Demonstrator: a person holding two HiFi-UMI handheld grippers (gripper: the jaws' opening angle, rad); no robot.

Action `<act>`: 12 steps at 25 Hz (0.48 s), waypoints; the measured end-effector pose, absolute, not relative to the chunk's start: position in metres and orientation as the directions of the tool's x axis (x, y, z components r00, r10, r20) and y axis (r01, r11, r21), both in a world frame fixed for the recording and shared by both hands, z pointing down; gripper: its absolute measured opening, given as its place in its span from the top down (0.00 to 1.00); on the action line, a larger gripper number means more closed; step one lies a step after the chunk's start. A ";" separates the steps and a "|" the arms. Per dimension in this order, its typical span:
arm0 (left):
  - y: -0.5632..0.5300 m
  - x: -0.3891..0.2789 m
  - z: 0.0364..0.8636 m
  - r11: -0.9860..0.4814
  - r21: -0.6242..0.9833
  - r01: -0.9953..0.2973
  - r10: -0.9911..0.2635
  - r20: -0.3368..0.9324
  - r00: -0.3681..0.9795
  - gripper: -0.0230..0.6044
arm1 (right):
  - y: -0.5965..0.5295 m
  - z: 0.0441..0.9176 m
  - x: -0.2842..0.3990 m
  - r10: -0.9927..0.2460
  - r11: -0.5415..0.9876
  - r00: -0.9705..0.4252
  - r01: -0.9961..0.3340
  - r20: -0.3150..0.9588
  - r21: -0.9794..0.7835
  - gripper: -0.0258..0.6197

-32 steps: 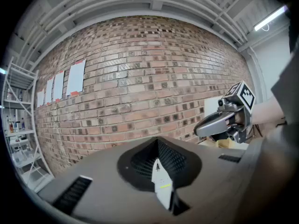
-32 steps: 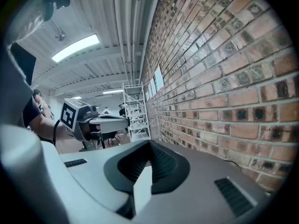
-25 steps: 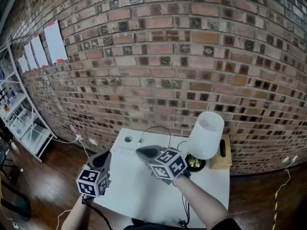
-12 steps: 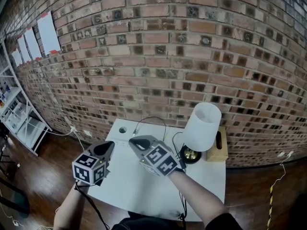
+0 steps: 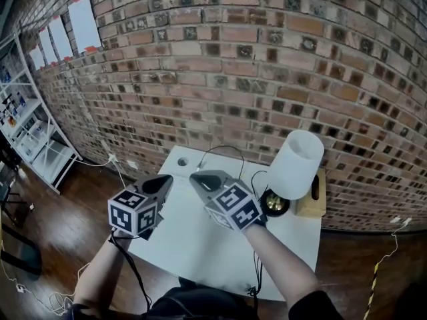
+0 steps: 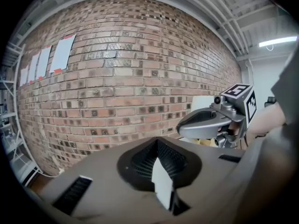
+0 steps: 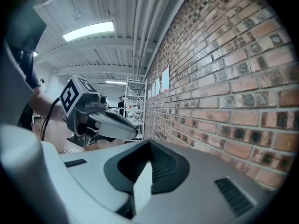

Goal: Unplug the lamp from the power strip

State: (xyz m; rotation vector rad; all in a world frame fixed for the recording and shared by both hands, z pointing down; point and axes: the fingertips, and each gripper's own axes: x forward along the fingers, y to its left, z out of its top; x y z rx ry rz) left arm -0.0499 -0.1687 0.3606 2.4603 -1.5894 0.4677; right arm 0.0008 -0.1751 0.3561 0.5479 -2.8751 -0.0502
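A lamp with a white shade (image 5: 297,163) and a dark round base (image 5: 274,205) stands at the right of the white table (image 5: 200,252). A thin black cord (image 5: 223,149) arcs over the table's back edge. No power strip shows clearly; the grippers cover the table's middle. My left gripper (image 5: 163,181) and right gripper (image 5: 195,177) hover side by side above the table, tips toward the brick wall, both shut and empty. From the left gripper (image 6: 161,171), the right gripper (image 6: 212,122) is seen in front of the lampshade (image 6: 203,101). From the right gripper (image 7: 147,171), the left gripper (image 7: 103,118) shows.
A wooden box (image 5: 311,200) sits beside the lamp at the table's right end. A round hole (image 5: 183,161) is in the table's back left corner. The brick wall (image 5: 220,79) rises close behind. White shelves (image 5: 33,145) stand far left; cables lie on the wooden floor (image 5: 73,205).
My left gripper has shifted closer to the right one and turned a little. The right gripper has rolled slightly in place. Both stay shut.
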 end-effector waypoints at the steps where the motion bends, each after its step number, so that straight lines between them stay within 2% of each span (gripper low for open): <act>1: -0.166 -0.052 0.362 -0.407 -0.021 -0.913 -0.857 0.355 0.374 0.94 | -0.173 0.358 -0.001 -0.359 0.933 -0.911 -0.352 0.204 0.069 0.99; 7: -0.141 -0.067 0.366 -0.347 0.010 -0.938 -0.878 0.348 0.328 0.94 | -0.151 0.370 -0.023 -0.274 0.962 -0.936 -0.269 0.221 0.053 0.99; 12: -0.120 -0.098 0.363 -0.289 -0.059 -0.956 -0.904 0.346 0.252 0.94 | -0.125 0.368 -0.051 -0.192 0.981 -0.957 -0.183 0.218 0.060 0.99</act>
